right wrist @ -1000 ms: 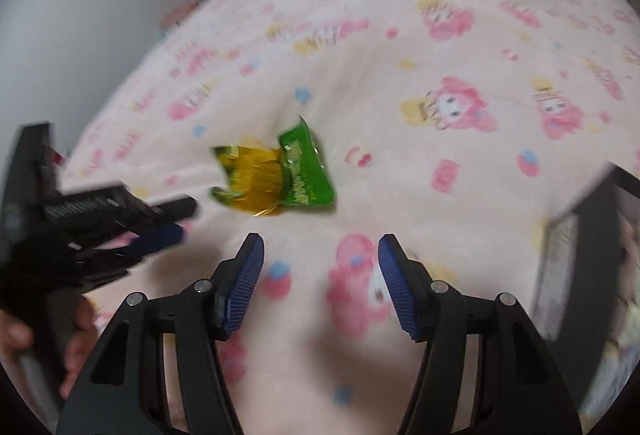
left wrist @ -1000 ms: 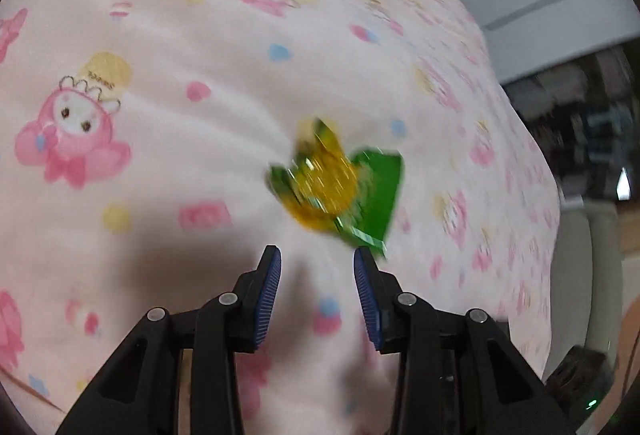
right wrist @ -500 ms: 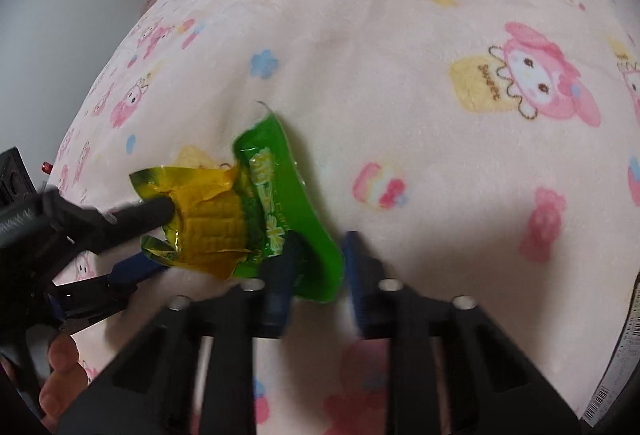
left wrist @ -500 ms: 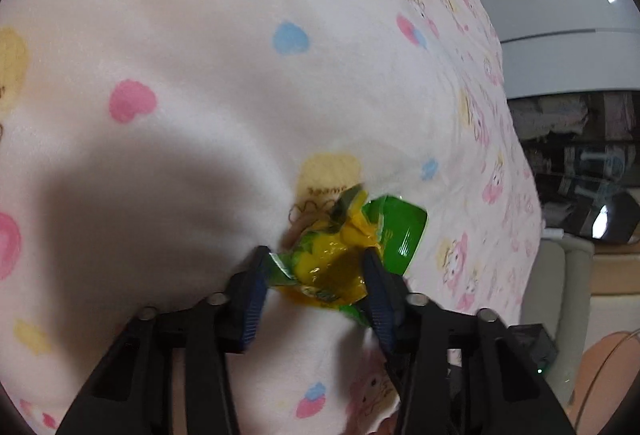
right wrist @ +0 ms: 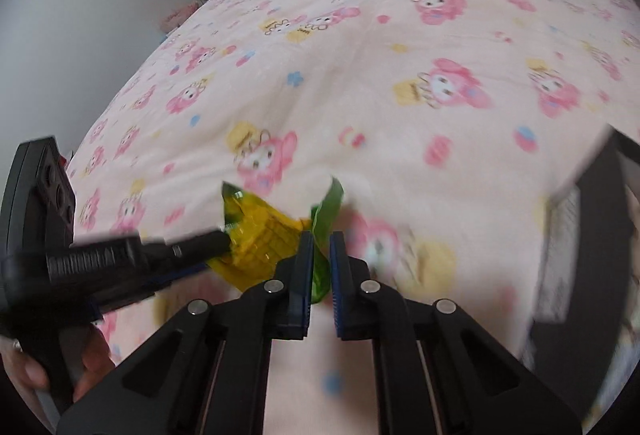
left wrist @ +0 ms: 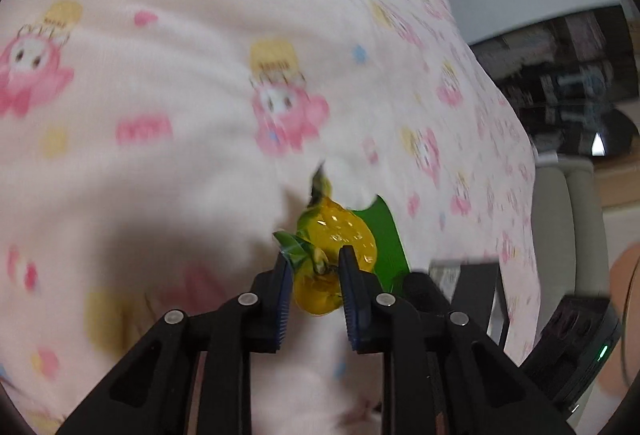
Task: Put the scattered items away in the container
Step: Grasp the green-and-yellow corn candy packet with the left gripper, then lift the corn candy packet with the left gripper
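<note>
Snack packet (left wrist: 334,235): above bed blanket (left wrist: 160,75). Left tool (left wrist: 314,275) pinches its yellow end, right tool (right wrist: 320,263) its green end. Advice: lift together, no tugging.

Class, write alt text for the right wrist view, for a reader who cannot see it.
The right gripper is shut on the green end of a snack packet, while the left gripper, entering from the left, grips its yellow end. Behind them spreads a pink blanket printed with cartoon characters, and a dark container edge shows at the right.
</note>
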The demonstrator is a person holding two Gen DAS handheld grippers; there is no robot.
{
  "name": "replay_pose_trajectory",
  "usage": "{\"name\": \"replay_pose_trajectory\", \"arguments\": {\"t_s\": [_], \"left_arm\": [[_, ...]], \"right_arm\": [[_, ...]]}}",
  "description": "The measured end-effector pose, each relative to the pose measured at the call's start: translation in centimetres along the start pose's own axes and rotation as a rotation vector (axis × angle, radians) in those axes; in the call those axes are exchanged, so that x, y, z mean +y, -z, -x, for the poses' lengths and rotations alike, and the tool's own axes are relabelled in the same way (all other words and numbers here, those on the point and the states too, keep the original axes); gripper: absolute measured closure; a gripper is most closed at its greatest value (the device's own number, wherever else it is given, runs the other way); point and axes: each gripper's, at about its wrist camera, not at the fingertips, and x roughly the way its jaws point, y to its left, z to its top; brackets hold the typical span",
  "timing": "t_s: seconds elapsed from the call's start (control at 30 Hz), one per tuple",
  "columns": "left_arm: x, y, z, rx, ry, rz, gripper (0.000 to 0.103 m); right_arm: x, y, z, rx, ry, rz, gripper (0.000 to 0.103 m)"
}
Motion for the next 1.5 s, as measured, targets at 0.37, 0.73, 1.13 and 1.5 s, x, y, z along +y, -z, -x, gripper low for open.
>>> {"name": "replay_pose_trajectory", "arguments": {"t_s": [0.37,0.73,1.13,1.5], "left_arm": [[1.4,3.1,-1.2,0.122,0.057,0.05,0.078],[-0.8,3.9,-3.3,0.265,0.127,-0.059,0.078],[-1.2,-3.9,-2.4,0.104,-0.105,-0.093,0.07],[1.0,-0.4,-3.2,0.282,0.049,-0.063,0.07]], "right_arm": [[-3.1,5.3,5.8,-0.006,0.019,-0.052,0.086],[-2.2,9.3,0.9,0.121,-0.029,-0.103,0.078],[-1.2,7.4,-0.6,0.15,-0.137,-0.131,0.064],[-2.7,7.9,0.1,0.106,0.047,-0.122,0.073]]}}
